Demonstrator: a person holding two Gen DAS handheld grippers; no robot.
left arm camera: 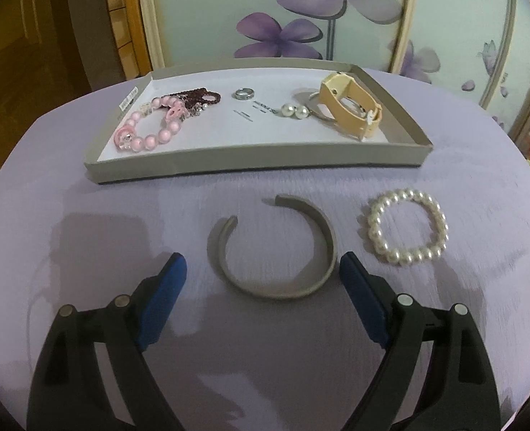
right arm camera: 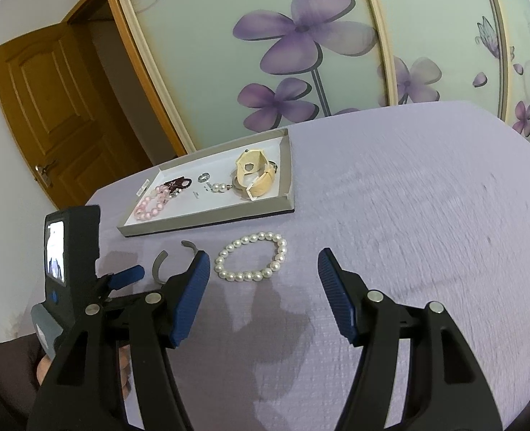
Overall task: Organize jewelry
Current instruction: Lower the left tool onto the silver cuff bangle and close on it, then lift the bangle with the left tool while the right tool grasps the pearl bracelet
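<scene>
The grey open cuff bangle (left arm camera: 273,251) is lying flat on the lilac cloth (left arm camera: 444,316), gap facing the tray, w/ the left gripper (left arm camera: 263,269) hanging over its near end, blue pads spread wide on either side & not touching it, nothing gripped. Just right of it the white pearl bracelet (right arm camera: 252,255) is sitting near the right gripper (right arm camera: 263,262), whose fingers are also parted & empty. Behind, the shallow grey tray (left arm camera: 257,163) is holding a pink bead bracelet (left arm camera: 150,127), a silver ring (left arm camera: 245,93), 2 pearls & a beige watch (left arm camera: 349,107); wardrobe panels w/ purple flowers (right arm camera: 300,39) & a wooden door (right arm camera: 49,107) are standing beyond; print on the tray floor is too small to read.
</scene>
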